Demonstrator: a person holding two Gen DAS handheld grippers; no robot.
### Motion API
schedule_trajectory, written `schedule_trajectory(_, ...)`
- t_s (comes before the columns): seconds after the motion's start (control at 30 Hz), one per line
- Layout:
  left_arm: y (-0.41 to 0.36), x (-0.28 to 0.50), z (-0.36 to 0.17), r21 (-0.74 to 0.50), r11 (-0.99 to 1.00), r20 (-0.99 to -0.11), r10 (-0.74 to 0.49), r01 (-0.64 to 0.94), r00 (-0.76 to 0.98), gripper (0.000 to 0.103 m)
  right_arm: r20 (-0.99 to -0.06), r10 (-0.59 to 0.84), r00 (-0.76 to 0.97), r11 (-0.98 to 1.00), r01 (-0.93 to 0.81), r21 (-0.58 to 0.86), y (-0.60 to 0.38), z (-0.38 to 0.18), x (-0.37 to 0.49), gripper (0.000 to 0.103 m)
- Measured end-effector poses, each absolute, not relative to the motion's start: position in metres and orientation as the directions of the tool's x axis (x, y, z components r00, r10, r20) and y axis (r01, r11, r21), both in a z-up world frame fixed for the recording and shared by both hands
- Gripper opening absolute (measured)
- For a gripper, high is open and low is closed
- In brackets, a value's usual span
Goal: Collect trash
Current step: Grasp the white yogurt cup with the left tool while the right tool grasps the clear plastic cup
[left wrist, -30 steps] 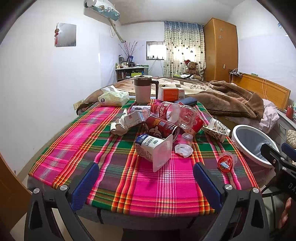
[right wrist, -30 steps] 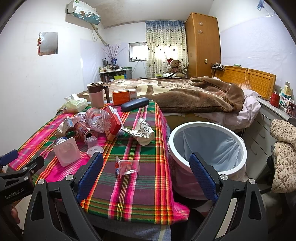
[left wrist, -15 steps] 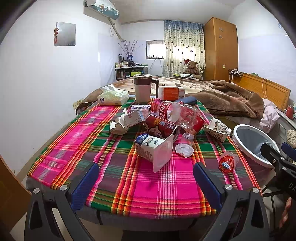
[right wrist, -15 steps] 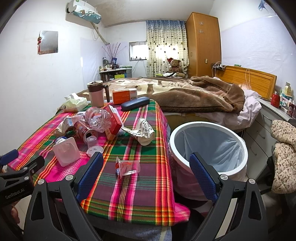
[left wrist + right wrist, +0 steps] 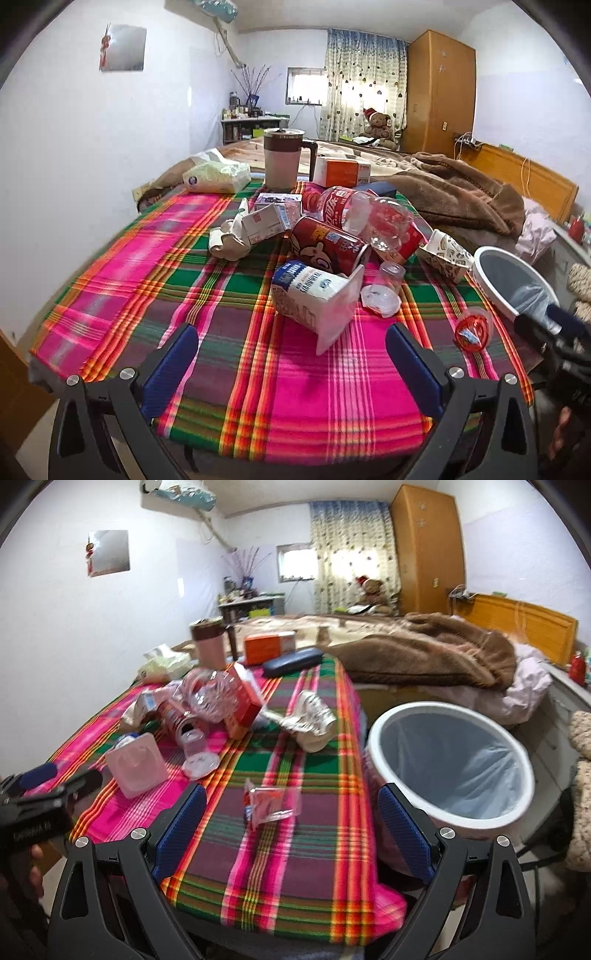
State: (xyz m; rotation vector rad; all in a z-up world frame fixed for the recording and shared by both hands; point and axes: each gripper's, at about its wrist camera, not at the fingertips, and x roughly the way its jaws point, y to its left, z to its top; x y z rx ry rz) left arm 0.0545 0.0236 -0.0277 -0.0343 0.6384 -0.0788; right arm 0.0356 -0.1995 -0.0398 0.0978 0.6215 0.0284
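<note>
Trash lies on a plaid-covered table (image 5: 122, 280): a white milk carton (image 5: 314, 295), a red can (image 5: 325, 247), a crushed clear bottle (image 5: 365, 214), a clear cup (image 5: 384, 291), a crumpled patterned wrapper (image 5: 310, 716) and a small clear cup with a red label (image 5: 271, 803). A white trash bin (image 5: 448, 760) with a liner stands right of the table. My left gripper (image 5: 291, 365) is open and empty, just short of the milk carton. My right gripper (image 5: 291, 823) is open and empty, with the small red-label cup between its fingers' line.
At the table's far end stand a brown-lidded mug (image 5: 282, 158), an orange box (image 5: 341, 171), a tissue pack (image 5: 218, 177) and a dark glasses case (image 5: 291, 661). A bed with a brown blanket (image 5: 424, 653) lies behind. A cabinet (image 5: 576, 709) is at the right.
Both grippers have moved forward toward the table. The right one has closed in on the small red-label cup. Nothing was taken hold of.
</note>
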Motion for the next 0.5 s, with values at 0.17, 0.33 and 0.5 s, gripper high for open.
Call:
schedule_trajectory(0.17,0.029,0.078,-0.033,-0.044,0.994,-0.61,-0.108,0.102,0.785,0.103,-0.642,0.104,0.759,0.991,-0.021,0.136,-0.198,-0.058,0.053,0.096)
schedule_trajectory(0.33,0.025,0.102,-0.041,-0.036,0.985,-0.644,-0.152,0.168,0.75,0.103,-0.665,0.106,0.739,0.992,-0.034,0.121,-0.195,-0.066,0.061,0.096)
schedule_trajectory(0.5,0.021,0.119,-0.045,-0.063,0.968,-0.664,-0.223,0.243,0.714,0.103,-0.664,0.134,0.735,0.988,-0.045,0.149,-0.199,-0.067,0.065,0.096)
